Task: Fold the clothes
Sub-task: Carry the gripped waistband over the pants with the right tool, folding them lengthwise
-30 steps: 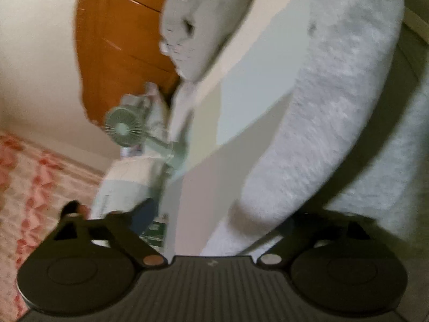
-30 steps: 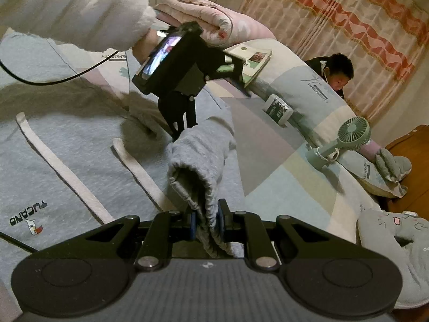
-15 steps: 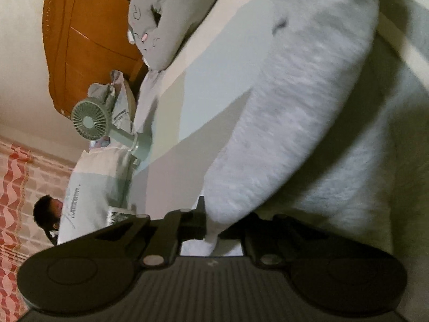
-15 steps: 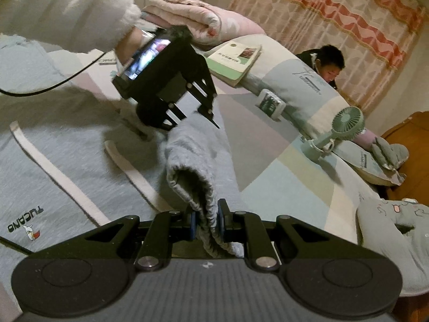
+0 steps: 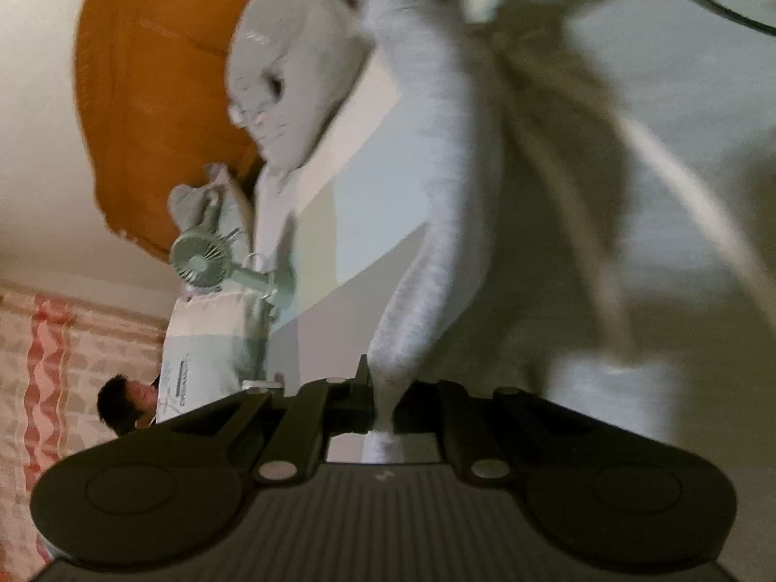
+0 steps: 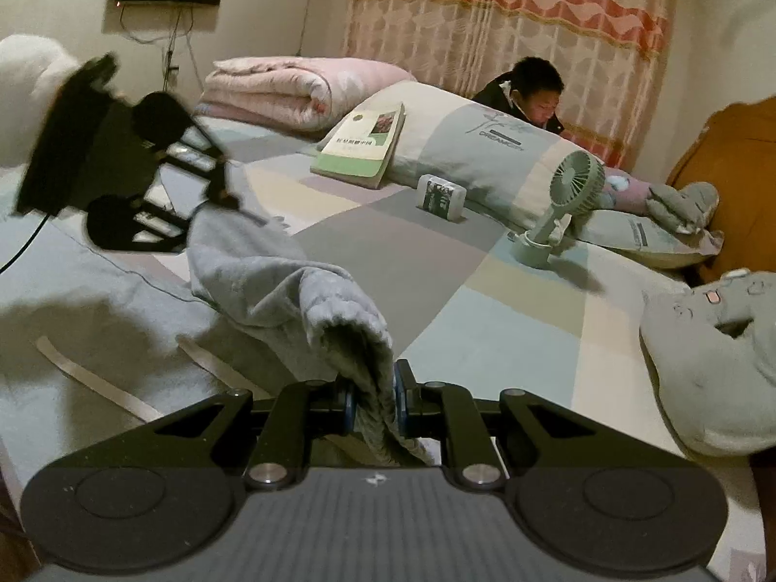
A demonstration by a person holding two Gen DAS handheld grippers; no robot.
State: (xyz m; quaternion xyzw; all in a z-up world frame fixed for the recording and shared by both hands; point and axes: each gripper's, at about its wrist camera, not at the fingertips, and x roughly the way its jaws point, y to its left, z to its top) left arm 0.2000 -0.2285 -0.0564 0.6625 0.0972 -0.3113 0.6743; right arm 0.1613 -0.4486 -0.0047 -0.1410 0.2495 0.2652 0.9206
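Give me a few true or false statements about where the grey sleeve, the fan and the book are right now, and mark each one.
1. The right gripper is shut on the grey sleeve. True.
2. The left gripper hangs open with nothing between its fingers. False: it is shut on the same sleeve.
3. The green fan stands upright on the bed. True.
4. The book lies flat on the floor. False: it leans against the long pillow on the bed.
5. The pink quilt is spread out over the bed. False: it is folded up.
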